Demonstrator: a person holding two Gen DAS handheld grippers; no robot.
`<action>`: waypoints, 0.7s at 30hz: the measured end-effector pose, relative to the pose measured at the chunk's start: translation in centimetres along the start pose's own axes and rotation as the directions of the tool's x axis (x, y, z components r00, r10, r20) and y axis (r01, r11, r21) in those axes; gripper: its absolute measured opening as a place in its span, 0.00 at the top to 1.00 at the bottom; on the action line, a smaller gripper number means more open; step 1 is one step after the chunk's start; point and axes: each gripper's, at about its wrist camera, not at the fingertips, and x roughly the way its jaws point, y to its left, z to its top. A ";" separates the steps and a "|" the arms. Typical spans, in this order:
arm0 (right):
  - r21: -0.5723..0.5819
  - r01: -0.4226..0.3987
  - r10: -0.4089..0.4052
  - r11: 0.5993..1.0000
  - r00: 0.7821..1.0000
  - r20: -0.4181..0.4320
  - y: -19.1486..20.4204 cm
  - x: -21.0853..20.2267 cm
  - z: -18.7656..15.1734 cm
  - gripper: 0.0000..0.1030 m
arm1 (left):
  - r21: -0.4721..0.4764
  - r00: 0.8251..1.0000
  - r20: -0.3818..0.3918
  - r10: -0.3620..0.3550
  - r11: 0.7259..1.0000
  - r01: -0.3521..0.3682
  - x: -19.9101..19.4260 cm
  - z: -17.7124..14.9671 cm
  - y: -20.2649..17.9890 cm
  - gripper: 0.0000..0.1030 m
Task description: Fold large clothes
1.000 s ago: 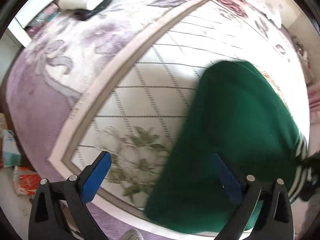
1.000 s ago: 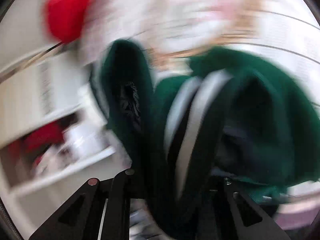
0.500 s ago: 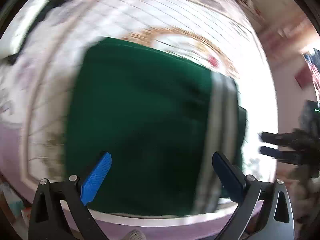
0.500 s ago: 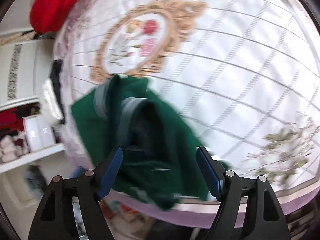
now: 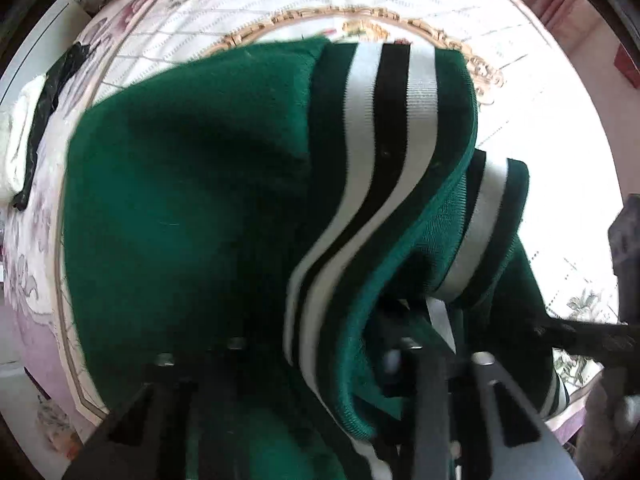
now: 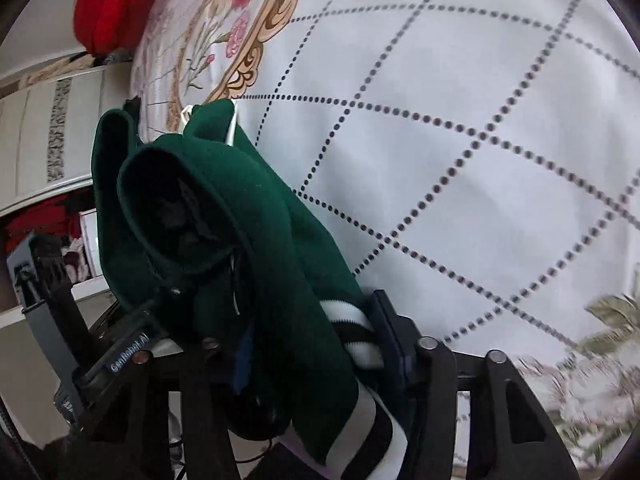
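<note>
A dark green sweater point(image 5: 192, 208) with a white and black striped hem point(image 5: 384, 128) lies bunched on the patterned bed cover point(image 5: 532, 128). My left gripper point(image 5: 320, 360) is shut on the sweater, its fingers buried in the cloth near the striped hem. In the right wrist view the sweater point(image 6: 240, 216) hangs folded over my right gripper point(image 6: 316, 340), which is shut on the sweater by a striped edge point(image 6: 352, 324). The left gripper's black body point(image 6: 60, 304) shows at the right wrist view's left.
The bed cover point(image 6: 480, 120) is white with dotted diamond lines and a gold floral medallion point(image 6: 224, 40). A red garment point(image 6: 116, 0) lies at its far end. A black and white garment point(image 5: 36, 112) lies at the left edge. Shelves point(image 6: 36, 216) stand beside the bed.
Both grippers were open half a second ago with the sweater lying flat. Now both have closed on it at the striped hem and the cloth is lifted and bunched.
</note>
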 end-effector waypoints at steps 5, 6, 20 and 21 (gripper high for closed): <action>0.052 -0.074 0.072 0.996 0.996 0.043 -1.0 1.3 0.0 0.65 | 0.026 0.999 0.037 -0.033 0.999 0.032 -3.1 -0.3 0.6 0.85; 0.070 -0.088 0.084 0.994 0.995 0.052 -1.2 1.4 -0.1 0.65 | 0.031 0.999 0.038 -0.032 0.999 0.030 -3.5 -0.3 0.5 0.85; 0.162 -0.241 0.239 0.957 0.971 0.028 2.6 7.8 0.5 0.69 | 0.090 0.996 0.083 -0.021 0.996 0.013 -5.7 0.3 -3.2 0.86; 0.166 -0.236 0.233 0.957 0.972 0.035 2.6 8.2 0.5 0.69 | 0.105 0.997 0.080 -0.002 0.994 -0.006 -4.7 0.1 -3.1 0.85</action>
